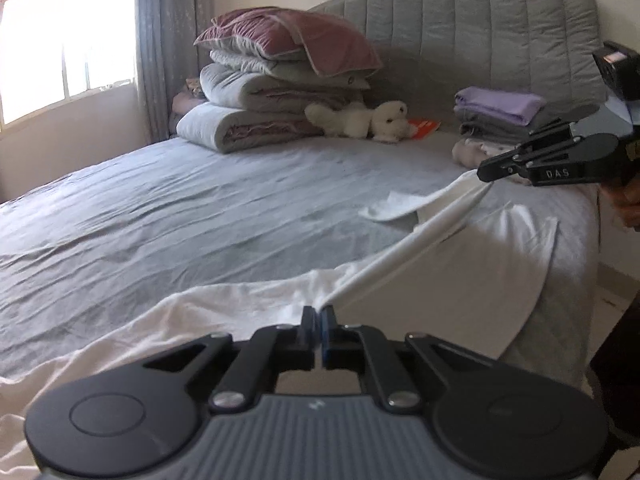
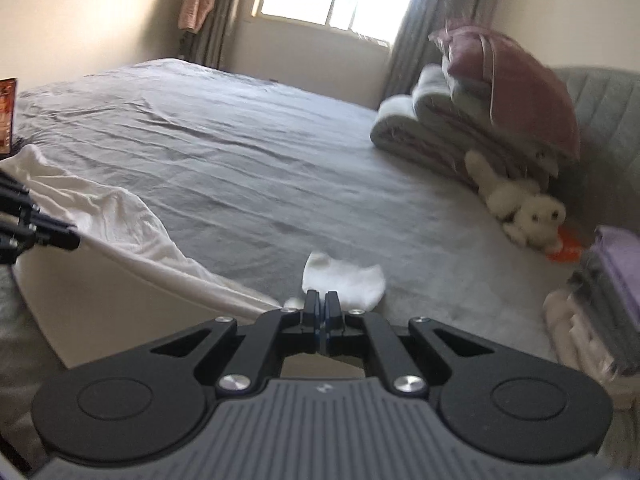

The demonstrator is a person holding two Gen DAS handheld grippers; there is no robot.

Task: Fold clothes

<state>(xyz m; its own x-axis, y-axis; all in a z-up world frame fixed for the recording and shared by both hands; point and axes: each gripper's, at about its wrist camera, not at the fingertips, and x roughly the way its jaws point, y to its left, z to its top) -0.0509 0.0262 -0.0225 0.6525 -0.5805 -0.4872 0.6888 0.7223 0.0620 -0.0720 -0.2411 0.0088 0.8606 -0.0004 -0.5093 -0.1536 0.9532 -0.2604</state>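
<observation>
A white garment (image 1: 400,248) is stretched taut between my two grippers above the near edge of the grey bed. My left gripper (image 1: 319,314) is shut on one end of it, low and close to the camera. My right gripper (image 1: 486,172) is shut on the other end, higher and to the right. In the right wrist view my right gripper (image 2: 323,300) pinches the cloth, and the white garment (image 2: 132,236) runs left to the left gripper (image 2: 74,242). One loose end of the cloth (image 2: 348,278) lies on the sheet; the rest hangs over the bed's side.
The bed's grey sheet (image 1: 180,216) stretches wide to the left. By the padded headboard (image 1: 460,40) stand folded quilts with a pink pillow (image 1: 288,44), a white plush toy (image 1: 360,120) and a stack of folded clothes (image 1: 498,114). A window (image 1: 60,40) with curtains is at the far left.
</observation>
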